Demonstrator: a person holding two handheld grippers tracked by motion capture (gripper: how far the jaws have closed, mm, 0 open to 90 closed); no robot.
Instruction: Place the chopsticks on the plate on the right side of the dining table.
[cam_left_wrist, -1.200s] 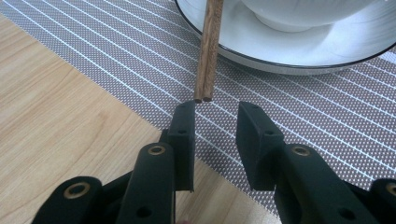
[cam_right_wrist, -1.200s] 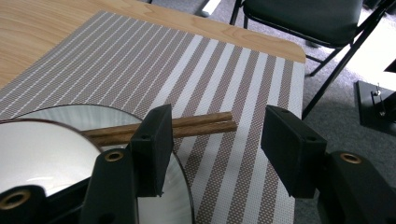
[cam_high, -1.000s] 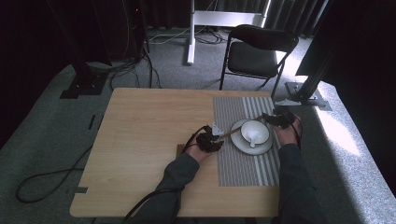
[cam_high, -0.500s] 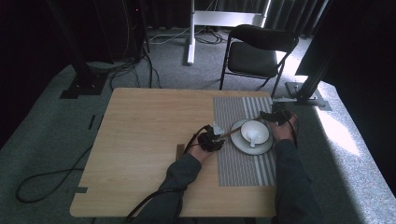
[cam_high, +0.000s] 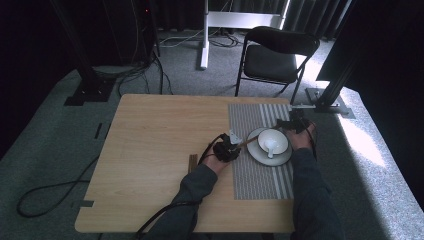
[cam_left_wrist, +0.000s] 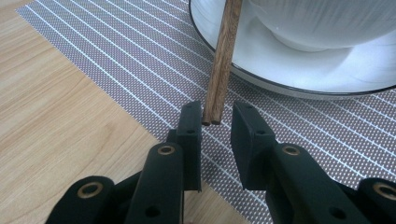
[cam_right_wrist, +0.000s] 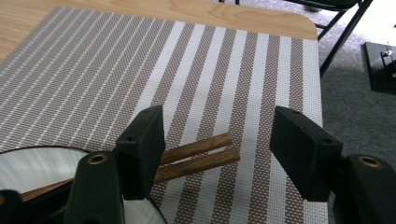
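Left gripper view, dark wooden chopsticks (cam_left_wrist: 223, 60), paired, square-ended, grain showing

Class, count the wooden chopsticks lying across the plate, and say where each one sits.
2. The chopsticks lie side by side across the plate, ends between the left gripper jaws.

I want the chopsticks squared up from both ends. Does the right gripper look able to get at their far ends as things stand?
Probably yes. The chopsticks' ends lie on the striped placemat between the right gripper's open jaws, with nothing in between. The left gripper brackets the other ends beside the plate.
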